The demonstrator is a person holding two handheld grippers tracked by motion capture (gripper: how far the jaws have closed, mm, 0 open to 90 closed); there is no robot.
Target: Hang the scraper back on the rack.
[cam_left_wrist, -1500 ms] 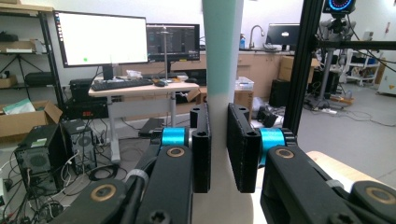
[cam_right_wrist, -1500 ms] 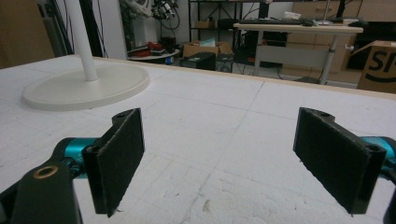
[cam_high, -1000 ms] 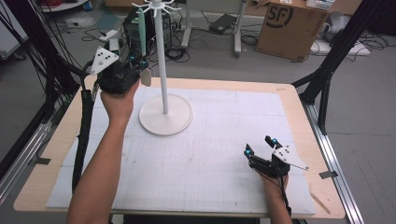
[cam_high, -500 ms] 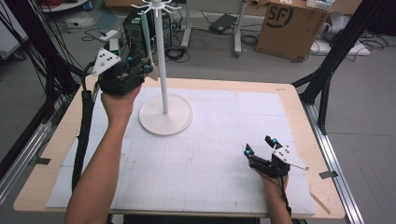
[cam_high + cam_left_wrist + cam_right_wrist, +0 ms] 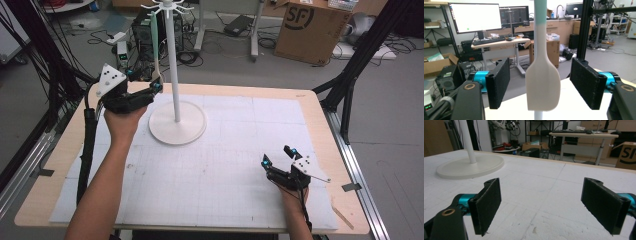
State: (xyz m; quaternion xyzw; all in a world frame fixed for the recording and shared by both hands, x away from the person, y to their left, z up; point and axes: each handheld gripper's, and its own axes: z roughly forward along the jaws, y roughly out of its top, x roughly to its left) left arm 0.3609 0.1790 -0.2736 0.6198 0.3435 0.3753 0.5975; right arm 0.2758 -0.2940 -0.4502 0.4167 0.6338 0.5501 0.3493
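The spatula hangs upright, long axis vertical, from the white stand at the worktop's far left, its blade between the left gripper's just-opened wide fingers, seemingly untouched, while the right gripper rests wide open near the front edge, cluttered lab beyond.

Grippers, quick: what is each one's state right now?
Left gripper: jaws just opened, clear of the hanging white-bladed, mint-handled silicone spatula between them.
Right gripper: open, empty.
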